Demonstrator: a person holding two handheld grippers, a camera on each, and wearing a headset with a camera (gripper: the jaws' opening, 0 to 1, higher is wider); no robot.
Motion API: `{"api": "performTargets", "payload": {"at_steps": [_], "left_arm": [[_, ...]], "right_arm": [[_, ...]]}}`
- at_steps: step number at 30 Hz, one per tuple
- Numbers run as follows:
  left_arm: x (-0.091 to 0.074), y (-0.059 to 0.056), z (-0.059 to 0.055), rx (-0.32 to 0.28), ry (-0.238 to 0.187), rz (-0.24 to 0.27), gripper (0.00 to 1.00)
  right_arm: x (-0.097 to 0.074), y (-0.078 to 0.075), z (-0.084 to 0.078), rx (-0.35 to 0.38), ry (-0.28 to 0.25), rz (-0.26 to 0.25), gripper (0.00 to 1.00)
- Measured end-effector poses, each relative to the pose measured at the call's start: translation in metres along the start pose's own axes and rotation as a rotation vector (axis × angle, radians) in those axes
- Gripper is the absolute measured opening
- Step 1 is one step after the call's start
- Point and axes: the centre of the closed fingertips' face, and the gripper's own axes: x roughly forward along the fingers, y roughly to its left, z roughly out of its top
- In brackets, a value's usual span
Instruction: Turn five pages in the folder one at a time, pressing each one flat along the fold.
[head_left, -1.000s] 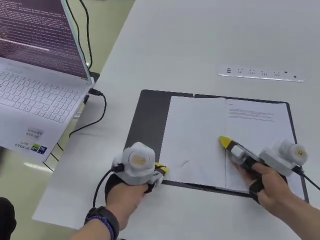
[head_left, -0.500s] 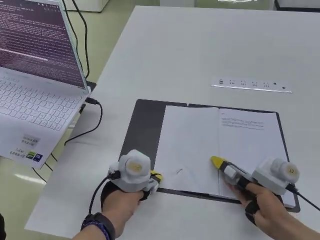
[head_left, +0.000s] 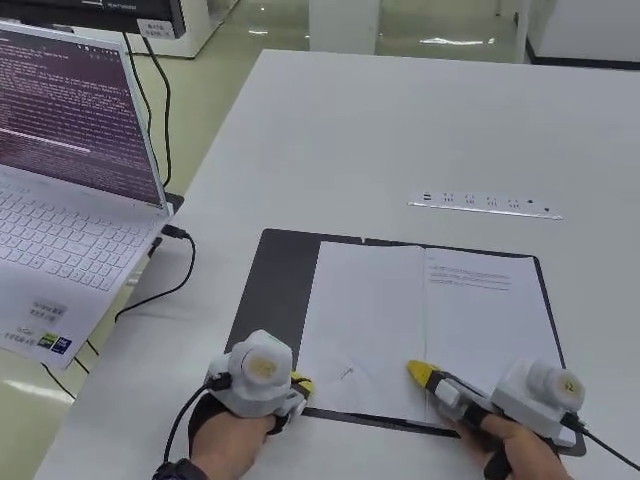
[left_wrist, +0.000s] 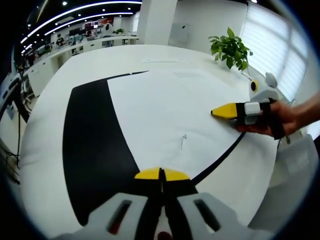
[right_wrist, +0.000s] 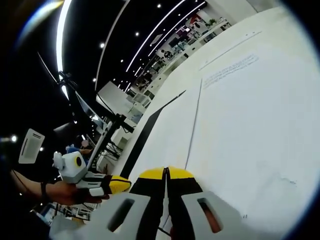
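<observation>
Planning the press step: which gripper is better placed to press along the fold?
Right, probably. The right gripper, shut, has its tip at the fold near the bottom edge of the folder. The left gripper, also shut, sits at the lower-left edge, away from the fold.

Head view: bright, even light from above. White table (head_left: 400, 120) nearly washed out, glare patches on far floor (head_left: 455, 40). Shadows soft, weak. Left gripper view: sharp in centre, strong fisheye bend at edges, ceiling light strips (left_wrist: 65, 18) far left. Right gripper view: left half dark w/ ceiling light strips (right_wrist: 61, 45), page (right_wrist: 260, 115) overexposed at right.
</observation>
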Motion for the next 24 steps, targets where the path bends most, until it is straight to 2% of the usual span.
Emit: {"api": "performTargets", "payload": {"at_steps": [13,24], "left_arm": [[0.000,0.000,0.000,-0.003,-0.010,-0.001,0.00],[0.001,0.000,0.001,0.006,-0.012,0.002,0.00]], "right_arm": [[-0.011,0.007,-0.017,-0.004,0.027,0.002,0.00],[-0.015,0.008,-0.020,0.026,0.016,-0.016,0.00]]}}
